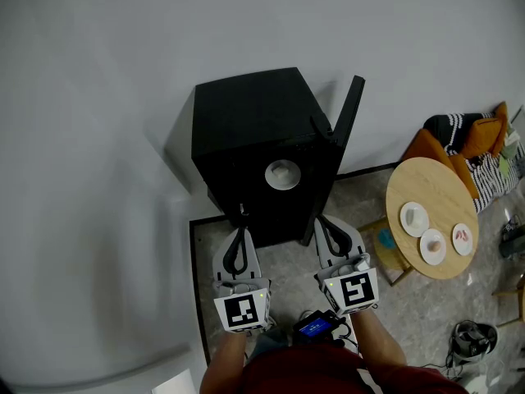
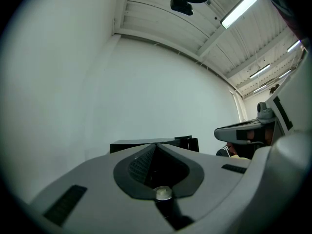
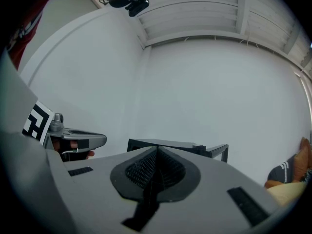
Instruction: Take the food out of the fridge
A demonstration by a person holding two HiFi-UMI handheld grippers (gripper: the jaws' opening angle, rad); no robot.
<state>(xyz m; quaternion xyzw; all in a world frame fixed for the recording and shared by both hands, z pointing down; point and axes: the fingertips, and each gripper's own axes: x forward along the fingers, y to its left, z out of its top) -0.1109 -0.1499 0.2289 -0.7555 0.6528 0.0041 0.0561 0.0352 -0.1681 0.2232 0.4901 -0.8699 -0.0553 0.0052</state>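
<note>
Fridge [image 1: 261,138], a matte black box with its door [image 1: 348,109] swung open, stands against a plain white wall just ahead of the left gripper [image 1: 240,233] and right gripper [image 1: 323,223]. Both grippers have their jaws closed together on nothing. A pale round dish [image 1: 282,174] sits inside the fridge, on a speckled grey stone floor [image 1: 287,290], with a round wooden table [image 1: 422,189] off to the right.

Mock living corner in a studio-like hall, bare white walls [image 1: 98,138], small black fridge [image 1: 254,130] on stone-pattern floor [image 1: 283,273], round wooden table [image 1: 426,183] with three plates [image 1: 414,218], orange and striped cushions [image 1: 480,138] beside it, high ribbed ceiling [image 3: 219,9] with strip lights [image 2: 239,8]
</note>
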